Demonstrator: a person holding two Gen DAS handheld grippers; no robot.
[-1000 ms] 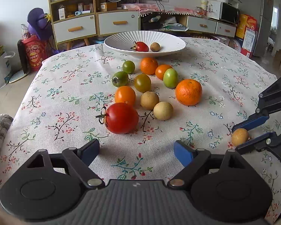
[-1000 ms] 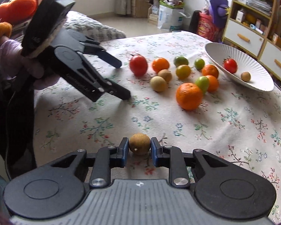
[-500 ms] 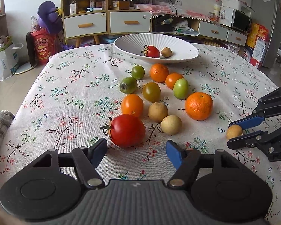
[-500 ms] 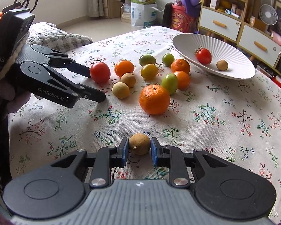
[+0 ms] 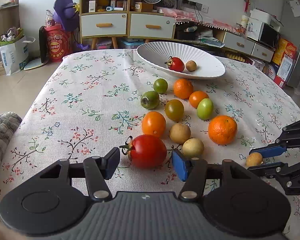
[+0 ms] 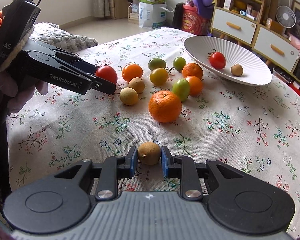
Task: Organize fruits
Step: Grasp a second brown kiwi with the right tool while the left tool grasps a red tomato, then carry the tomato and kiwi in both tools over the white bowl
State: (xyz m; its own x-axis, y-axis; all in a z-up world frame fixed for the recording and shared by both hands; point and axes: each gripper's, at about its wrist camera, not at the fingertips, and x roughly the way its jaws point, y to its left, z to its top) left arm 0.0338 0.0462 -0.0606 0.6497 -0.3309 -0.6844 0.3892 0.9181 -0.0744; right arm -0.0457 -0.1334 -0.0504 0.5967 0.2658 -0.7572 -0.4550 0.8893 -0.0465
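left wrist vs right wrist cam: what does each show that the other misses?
Left wrist only: the left tool from behind, its jaws either side of the big red tomato, which they have just been closing toward; gaps show at both pads.

Right wrist only: the right tool shut on a longan, seen head-on; the person's hand holding the left tool.

Both: white ribbed bowl with a small tomato and a longan, and the loose fruit on the tablecloth.

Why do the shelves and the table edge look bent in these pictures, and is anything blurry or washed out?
Left wrist view: the fisheye lens bows the cabinet and the tablecloth edges; the red tomato is sharp, with a soft shadow. Right wrist view: same bending, daylight washes out the top left corner, the orange casts a faint shadow, and the brown fruit between the pads is in focus.
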